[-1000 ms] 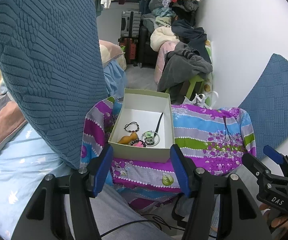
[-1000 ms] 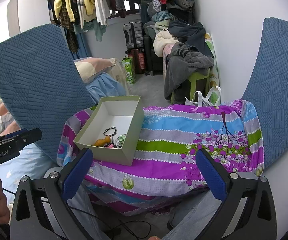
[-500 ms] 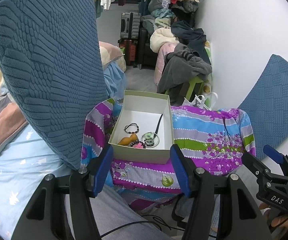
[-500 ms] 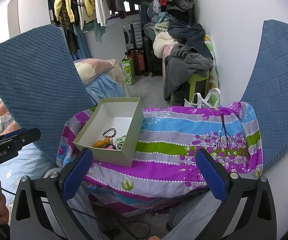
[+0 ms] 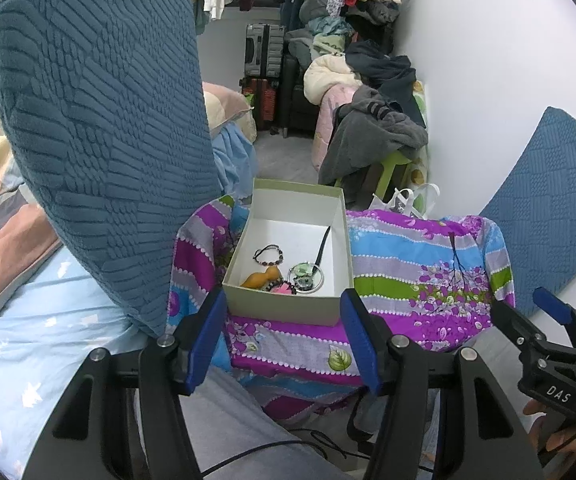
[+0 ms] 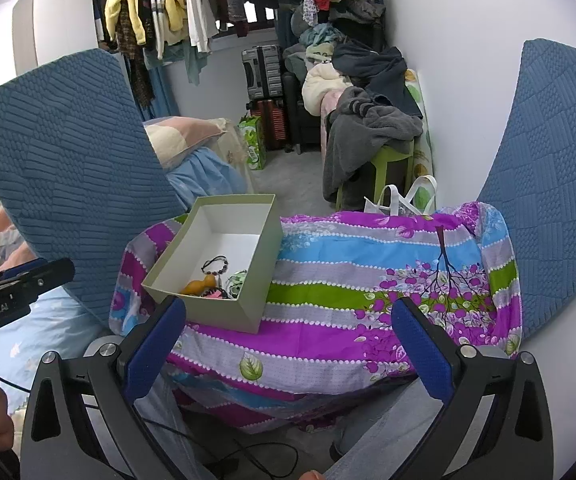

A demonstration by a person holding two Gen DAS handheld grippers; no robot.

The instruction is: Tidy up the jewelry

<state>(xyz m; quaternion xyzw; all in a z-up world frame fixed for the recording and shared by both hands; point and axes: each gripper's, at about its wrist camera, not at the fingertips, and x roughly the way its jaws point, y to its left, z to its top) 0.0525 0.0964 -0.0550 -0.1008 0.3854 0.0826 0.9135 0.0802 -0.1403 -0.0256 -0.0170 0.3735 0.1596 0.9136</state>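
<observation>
Pale green box (image 5: 288,304) holds beaded bracelet (image 5: 268,255), orange gourd charm (image 5: 259,279); both grippers' jaws apart, empty.

We see our left gripper (image 5: 283,334) held open before the box (image 5: 283,305) holding a bracelet (image 5: 268,255), on the cloth (image 5: 408,264).

We see the open pale-green cardboard box (image 5: 288,304) on the striped floral cloth's (image 5: 416,264) left part, holding a beaded bracelet (image 5: 268,255) with an orange gourd-shaped charm (image 5: 259,279) nearer.
</observation>
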